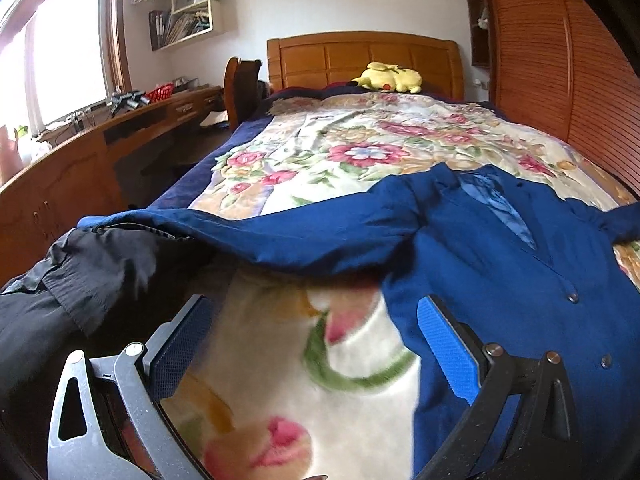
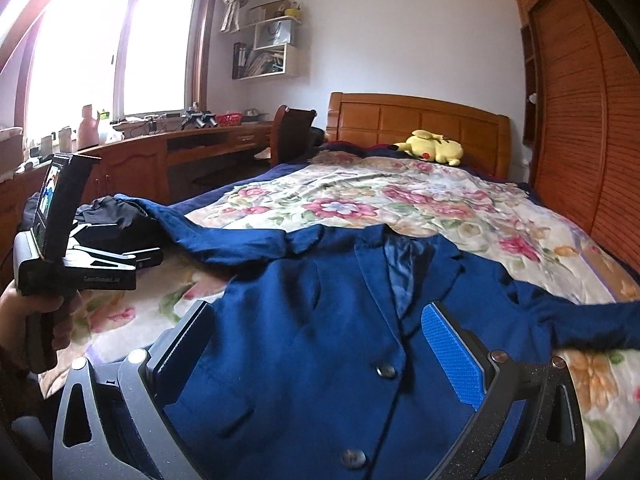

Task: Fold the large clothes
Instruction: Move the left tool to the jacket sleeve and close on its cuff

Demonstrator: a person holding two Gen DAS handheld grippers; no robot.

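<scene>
Blue jacket point(image 2: 304, 320): we saw one, spread front-up on the floral blanket point(image 1: 360, 140), sleeves stretched toward 9 and 3 o'clock.
Left gripper point(image 1: 312, 344): jaws spread wide, grasping nothing, over bare blanket with the jacket's edge at its 3 o'clock finger.
Right gripper point(image 2: 320, 340): released wide, empty, poised over the jacket front.
Count: we counted four buttons, one black garment point(image 1: 60, 280), one yellow plush toy point(image 2: 434, 148).
Room: wooden headboard point(image 1: 364, 58) at 12 o'clock, desk point(image 2: 180, 148) and window point(image 2: 112, 44) at 10.
</scene>
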